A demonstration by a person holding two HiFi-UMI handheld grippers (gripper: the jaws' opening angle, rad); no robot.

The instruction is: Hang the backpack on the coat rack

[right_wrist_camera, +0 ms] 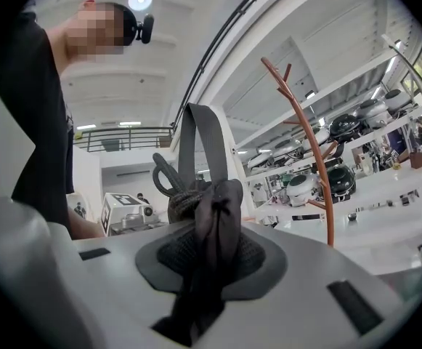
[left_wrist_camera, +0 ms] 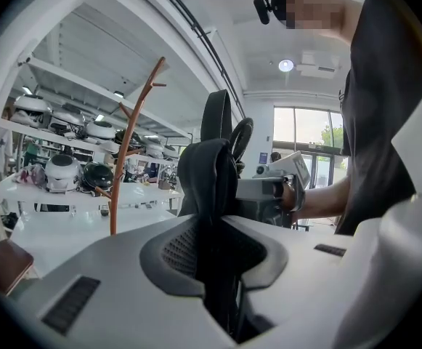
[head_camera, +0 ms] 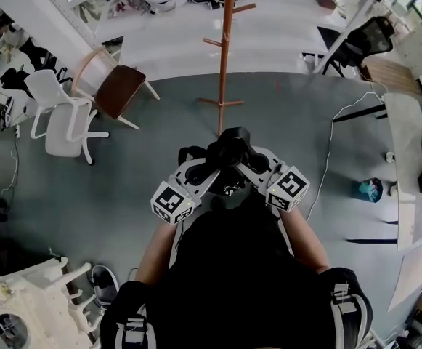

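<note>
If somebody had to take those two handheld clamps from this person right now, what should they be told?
The left gripper is shut on the black fabric backpack.
The right gripper is shut on it too, beside its grey webbing loop.
The backpack hangs between both grippers, in front of the person.
The reddish-brown wooden coat rack stands ahead, nothing on it.
Done: backpack lifted.
Left: carry it to the rack, slip the loop over a peg, let go.
</note>
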